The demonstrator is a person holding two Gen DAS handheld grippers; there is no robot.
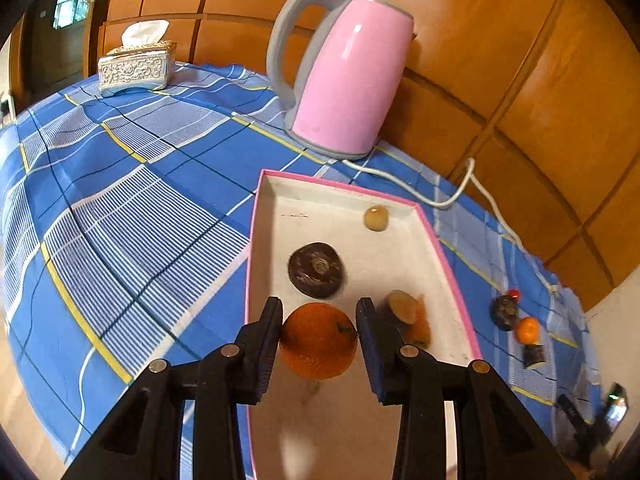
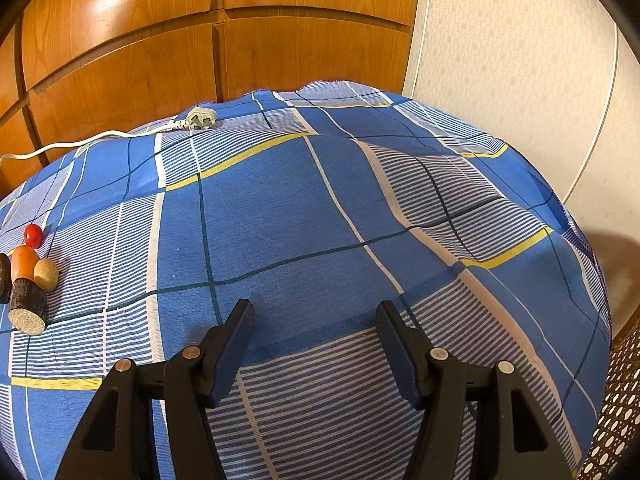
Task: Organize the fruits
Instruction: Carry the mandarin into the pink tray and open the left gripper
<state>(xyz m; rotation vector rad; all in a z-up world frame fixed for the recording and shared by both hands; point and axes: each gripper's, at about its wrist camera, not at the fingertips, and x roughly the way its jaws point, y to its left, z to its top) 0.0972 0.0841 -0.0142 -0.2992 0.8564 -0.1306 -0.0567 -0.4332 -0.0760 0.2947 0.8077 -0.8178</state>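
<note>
The left tool (image 1: pixel 319 322) is clamped on a round orange fruit (image 1: pixel 319 340), one black pad against each side, and holds it over the near end of a shallow white tray with a pink rim (image 1: pixel 256 216). Inside that tray, just beyond the orange, lies a dark round fruit with a pale stem scar (image 1: pixel 316 269); to the orange's right sit a dark piece with a cut pale face (image 1: pixel 400 307) and a blurred orange piece (image 1: pixel 420 326); a small pale yellow ball (image 1: pixel 376 218) rests near the tray's far right corner. No writing can be read anywhere.

Beyond the tray's far end stands a pink electric kettle with a grey handle (image 1: pixel 352 76), its white cord (image 1: pixel 448 196) trailing past the tray's right side. Far left of the tray is a silver embossed tissue box (image 1: pixel 136 68). All stand on a bench under a blue checked cloth (image 1: pixel 140 200).

The right tool (image 2: pixel 316 320) stands moderately open with nothing in it, over bare cloth. Only its view shows the cord's white plug (image 2: pixel 200 119), a red cherry-like ball (image 2: pixel 33 235), a small orange fruit (image 2: pixel 23 262), a tan egg-shaped piece (image 2: pixel 46 274) and a dark cut cylinder (image 2: pixel 27 306), clustered at its left edge.
</note>
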